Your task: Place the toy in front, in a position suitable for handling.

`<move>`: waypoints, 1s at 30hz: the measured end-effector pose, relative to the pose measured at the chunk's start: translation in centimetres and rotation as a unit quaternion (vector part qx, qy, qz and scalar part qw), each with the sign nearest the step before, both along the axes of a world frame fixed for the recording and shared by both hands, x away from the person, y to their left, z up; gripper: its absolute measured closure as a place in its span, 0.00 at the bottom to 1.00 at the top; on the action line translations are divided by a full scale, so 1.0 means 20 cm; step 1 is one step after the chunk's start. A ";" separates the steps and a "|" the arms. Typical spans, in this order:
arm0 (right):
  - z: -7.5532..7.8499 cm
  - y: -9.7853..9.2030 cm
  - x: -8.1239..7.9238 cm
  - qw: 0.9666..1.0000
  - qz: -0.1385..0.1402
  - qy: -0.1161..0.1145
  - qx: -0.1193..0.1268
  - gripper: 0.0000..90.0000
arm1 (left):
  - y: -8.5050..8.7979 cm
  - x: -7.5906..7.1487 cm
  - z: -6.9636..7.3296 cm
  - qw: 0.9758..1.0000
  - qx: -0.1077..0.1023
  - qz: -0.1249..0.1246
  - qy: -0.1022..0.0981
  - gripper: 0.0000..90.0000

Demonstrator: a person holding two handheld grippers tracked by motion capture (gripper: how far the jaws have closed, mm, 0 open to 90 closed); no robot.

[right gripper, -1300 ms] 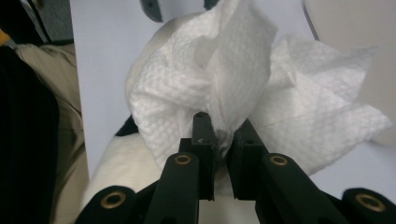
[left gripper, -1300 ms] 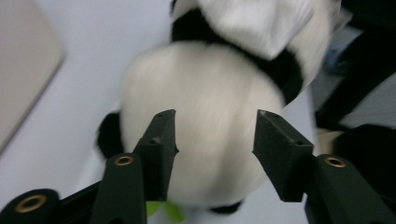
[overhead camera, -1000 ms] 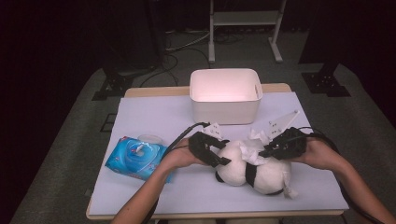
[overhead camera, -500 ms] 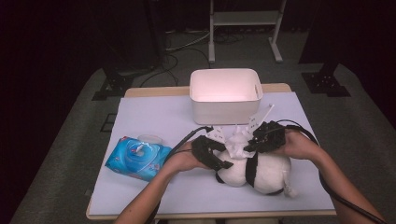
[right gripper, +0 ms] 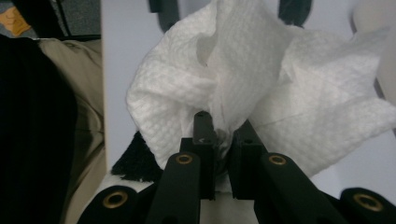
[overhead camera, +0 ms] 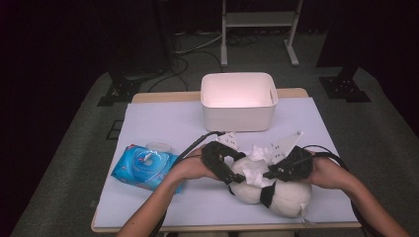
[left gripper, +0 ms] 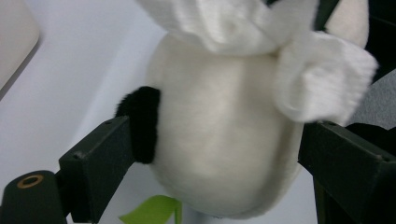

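No legible text

The blue wipes pack (overhead camera: 144, 168), just left of the left gripper (overhead camera: 228, 173), carries print too blurred to read.

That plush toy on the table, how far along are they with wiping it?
Done: a wipe is out of the blue pack and pinched in the right gripper. In hand: the wipe rests on the plush toy, and the left gripper straddles the toy, its jaws just opened, not pressing. How much more wiping remains cannot be told. The white bin behind looks empty.
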State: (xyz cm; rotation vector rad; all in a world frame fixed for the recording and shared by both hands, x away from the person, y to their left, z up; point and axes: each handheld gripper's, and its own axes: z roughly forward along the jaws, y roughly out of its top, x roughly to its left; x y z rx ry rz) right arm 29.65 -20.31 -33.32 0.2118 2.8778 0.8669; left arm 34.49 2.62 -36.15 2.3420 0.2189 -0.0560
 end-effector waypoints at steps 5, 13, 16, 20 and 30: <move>0.00 -0.01 -0.07 1.000 0.012 -0.004 0.001 0.91 | -0.03 0.00 0.01 1.000 0.007 -0.010 0.008 0.05; -0.01 -0.03 -0.13 1.000 0.023 0.000 0.008 0.91 | -0.09 0.00 -0.06 0.997 0.021 -0.055 0.052 0.05; 0.00 -0.03 -0.13 1.000 0.026 0.000 0.004 0.91 | -0.11 -0.01 -0.09 0.996 0.028 -0.071 0.046 0.12; 0.02 -0.02 -0.11 1.000 0.021 0.001 0.008 0.91 | -0.08 0.00 -0.06 0.997 0.014 -0.063 0.038 0.28; 0.10 0.00 0.06 0.999 -0.012 -0.014 0.027 0.91 | -0.01 0.01 0.04 0.999 0.023 -0.017 -0.040 0.35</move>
